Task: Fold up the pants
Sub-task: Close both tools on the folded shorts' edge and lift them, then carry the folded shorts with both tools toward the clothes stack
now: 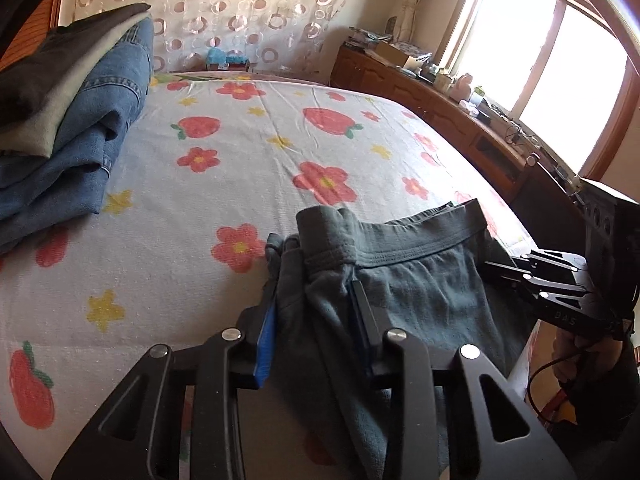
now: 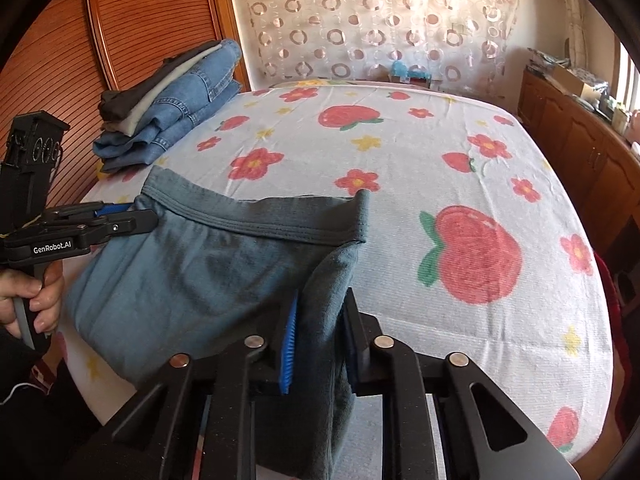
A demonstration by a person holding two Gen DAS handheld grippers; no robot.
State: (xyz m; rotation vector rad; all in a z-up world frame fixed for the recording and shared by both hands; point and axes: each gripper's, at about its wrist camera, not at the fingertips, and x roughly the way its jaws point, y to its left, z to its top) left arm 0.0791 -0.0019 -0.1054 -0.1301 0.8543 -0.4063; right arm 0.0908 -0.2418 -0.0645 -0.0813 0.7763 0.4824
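Grey-green pants hang over the near edge of the bed, waistband uppermost and stretched between my two grippers. In the left wrist view my left gripper is shut on a bunched left corner of the waistband, cloth pinched between the blue pad and the black finger. In the right wrist view the pants spread to the left, and my right gripper is shut on the right end of their waistband. Each gripper shows in the other's view: the right gripper and the left gripper, held by a hand.
The bed has a white sheet printed with flowers and strawberries. A stack of folded jeans and other clothes lies at its far left. A wooden cabinet with clutter runs along the right under a window. A wooden slatted panel stands to the left.
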